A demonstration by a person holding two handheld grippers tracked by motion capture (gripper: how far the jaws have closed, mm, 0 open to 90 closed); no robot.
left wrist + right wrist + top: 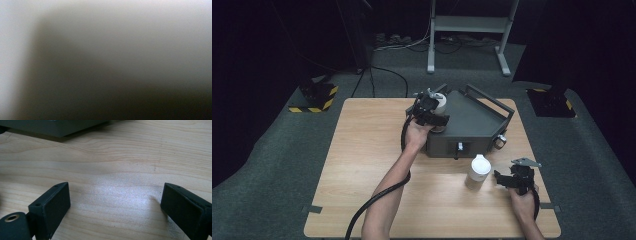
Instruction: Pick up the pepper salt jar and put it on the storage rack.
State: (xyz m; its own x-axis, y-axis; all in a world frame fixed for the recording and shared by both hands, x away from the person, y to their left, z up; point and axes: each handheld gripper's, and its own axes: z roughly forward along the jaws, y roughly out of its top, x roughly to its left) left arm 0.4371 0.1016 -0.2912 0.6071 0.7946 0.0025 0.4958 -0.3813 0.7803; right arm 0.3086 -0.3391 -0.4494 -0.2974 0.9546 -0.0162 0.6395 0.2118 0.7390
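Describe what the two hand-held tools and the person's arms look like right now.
Both are black two-jaw devices. The left tool trails a thick black cable along a bare forearm. The right tool carries a grey three-cornered plate; its jaws are flat black blocks with small holes. No sleeves show.

Setting: lab or test bay, dark-walled. Evidence: bare wooden table [362, 165] on grey carpet [277, 165]; black-and-yellow hazard-striped floor mounts [314, 97] either side; metal stand frame [469, 25] behind; loose cables [387, 75] across the floor; tape marks [312, 209] at the table's edge.
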